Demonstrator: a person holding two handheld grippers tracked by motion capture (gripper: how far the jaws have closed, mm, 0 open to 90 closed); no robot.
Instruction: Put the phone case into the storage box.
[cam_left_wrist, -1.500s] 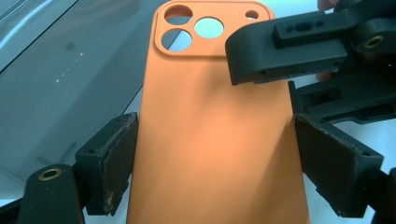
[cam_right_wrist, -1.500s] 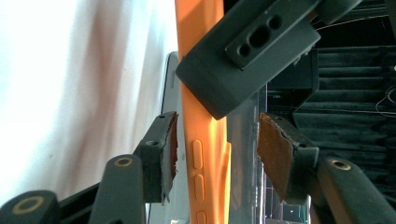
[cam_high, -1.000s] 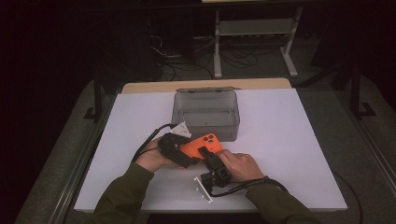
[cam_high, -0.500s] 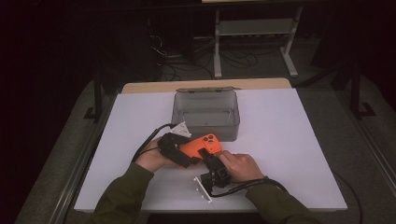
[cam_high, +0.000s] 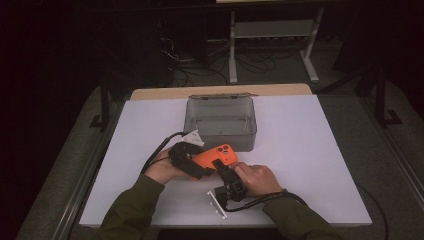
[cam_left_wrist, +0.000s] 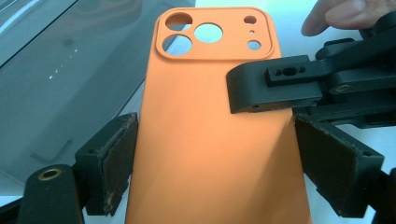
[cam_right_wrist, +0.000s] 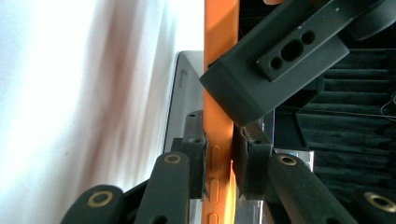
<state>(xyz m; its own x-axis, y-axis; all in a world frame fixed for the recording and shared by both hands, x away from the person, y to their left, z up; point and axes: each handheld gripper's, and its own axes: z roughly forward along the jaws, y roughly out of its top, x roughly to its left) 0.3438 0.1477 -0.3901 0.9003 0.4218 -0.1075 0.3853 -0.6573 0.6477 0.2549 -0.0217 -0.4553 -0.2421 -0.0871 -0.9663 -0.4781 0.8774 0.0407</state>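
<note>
I had the white desk (cam_high: 310, 150) bare apart from the grey bin (cam_high: 221, 122) at its far middle, set there, I judged, as the place the work would end up. Just in front of the bin, over the desk, sat the orange phone case (cam_high: 216, 156), back side up with its camera cut-outs toward the bin. My left tongs (cam_left_wrist: 212, 163) clamped it across its width, one pad on each long edge, so the flat back stayed exposed and steady. My right tongs (cam_right_wrist: 219, 168) had just been closing and now pinched the case's side edge, buttons and all, between their pads; I reckoned that second grip was there to take the case over or to flex it while the left tongs braced it.
</note>
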